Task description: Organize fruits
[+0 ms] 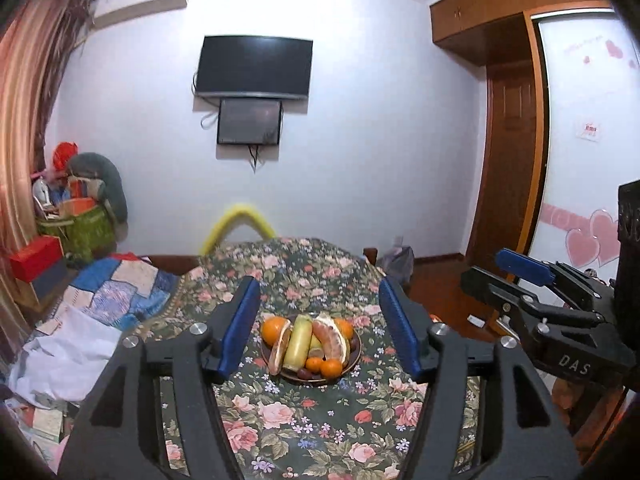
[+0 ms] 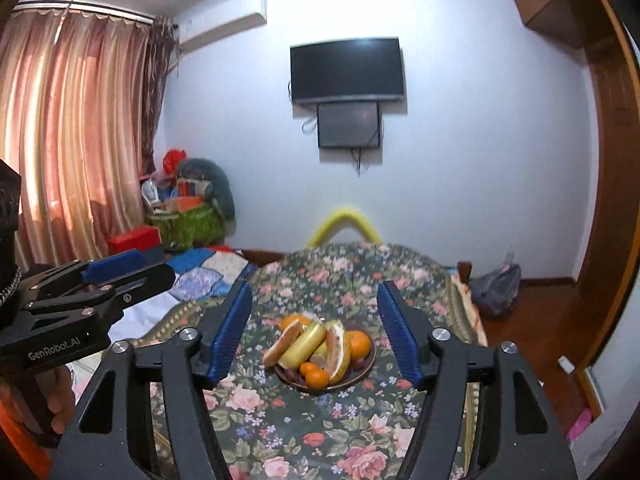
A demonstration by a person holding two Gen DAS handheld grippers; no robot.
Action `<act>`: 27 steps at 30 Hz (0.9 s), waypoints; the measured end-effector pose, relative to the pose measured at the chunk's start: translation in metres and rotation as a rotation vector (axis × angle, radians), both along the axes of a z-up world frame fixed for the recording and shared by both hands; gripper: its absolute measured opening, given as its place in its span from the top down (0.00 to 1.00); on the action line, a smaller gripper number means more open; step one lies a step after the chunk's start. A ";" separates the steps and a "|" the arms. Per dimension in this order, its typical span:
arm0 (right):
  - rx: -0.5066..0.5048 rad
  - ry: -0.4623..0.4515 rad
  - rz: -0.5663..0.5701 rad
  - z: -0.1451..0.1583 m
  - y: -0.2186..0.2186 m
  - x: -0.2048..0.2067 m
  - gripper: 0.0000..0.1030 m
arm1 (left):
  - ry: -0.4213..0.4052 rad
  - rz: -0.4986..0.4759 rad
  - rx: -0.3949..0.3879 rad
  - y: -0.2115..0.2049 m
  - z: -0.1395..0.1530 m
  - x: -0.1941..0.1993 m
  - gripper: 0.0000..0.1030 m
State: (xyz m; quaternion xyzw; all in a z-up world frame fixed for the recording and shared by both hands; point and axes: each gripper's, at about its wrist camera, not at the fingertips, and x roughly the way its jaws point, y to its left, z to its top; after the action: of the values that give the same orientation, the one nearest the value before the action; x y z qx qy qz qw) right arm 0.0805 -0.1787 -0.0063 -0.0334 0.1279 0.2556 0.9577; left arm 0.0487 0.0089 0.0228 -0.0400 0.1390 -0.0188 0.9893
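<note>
The left tool (image 1: 320,332) stands wide, nothing between its blue pads (image 1: 239,328); the right tool (image 2: 316,330) is likewise wide and empty, held level with the left and just beside it; each shows at the edge of the other's view. Both point over a counter (image 1: 320,432) covered in a floral cloth; near its middle sits a dark plate (image 1: 352,360) heaped with fruit; two pomelo wedges (image 1: 332,340) lean upright beside a yellow-green fruit (image 1: 298,344); oranges (image 1: 272,330) sit at the back and small ones (image 1: 331,367) at the front rim, with dark dates (image 1: 305,374) along the edge. The plate lies ahead of both tools, apart from the pads. A TV (image 1: 253,66) hangs on the far wall; curtains (image 2: 76,128) hang at left.
</note>
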 end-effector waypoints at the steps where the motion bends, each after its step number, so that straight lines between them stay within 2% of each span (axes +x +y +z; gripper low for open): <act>1: 0.001 -0.011 -0.006 0.001 0.000 -0.003 0.35 | -0.009 0.001 -0.004 0.000 0.003 -0.006 0.36; 3: 0.007 -0.037 -0.026 0.003 -0.001 -0.012 0.25 | -0.024 0.006 -0.007 -0.001 0.007 -0.015 0.34; 5: 0.017 -0.051 -0.035 0.005 -0.003 -0.017 0.20 | -0.041 0.012 -0.002 -0.002 0.010 -0.025 0.28; 8: 0.034 -0.057 -0.045 0.006 -0.005 -0.023 0.18 | -0.056 0.018 -0.008 -0.001 0.012 -0.033 0.17; 10: 0.038 -0.063 -0.055 0.005 -0.006 -0.025 0.14 | -0.064 0.020 -0.011 -0.001 0.014 -0.038 0.14; 13: 0.038 -0.081 -0.073 0.005 -0.006 -0.031 0.01 | -0.072 0.034 0.000 -0.002 0.014 -0.042 0.10; 20: 0.044 -0.088 -0.097 0.004 -0.011 -0.041 0.00 | -0.078 0.047 0.012 -0.007 0.012 -0.048 0.02; 27: 0.046 -0.086 -0.103 0.002 -0.014 -0.044 0.00 | -0.079 0.053 0.021 -0.007 0.011 -0.050 0.00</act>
State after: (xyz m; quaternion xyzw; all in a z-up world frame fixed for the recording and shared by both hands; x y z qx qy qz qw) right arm 0.0361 -0.1931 -0.0041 -0.0158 0.0823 0.2072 0.9747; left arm -0.0010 0.0017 0.0336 -0.0324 0.0990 0.0071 0.9945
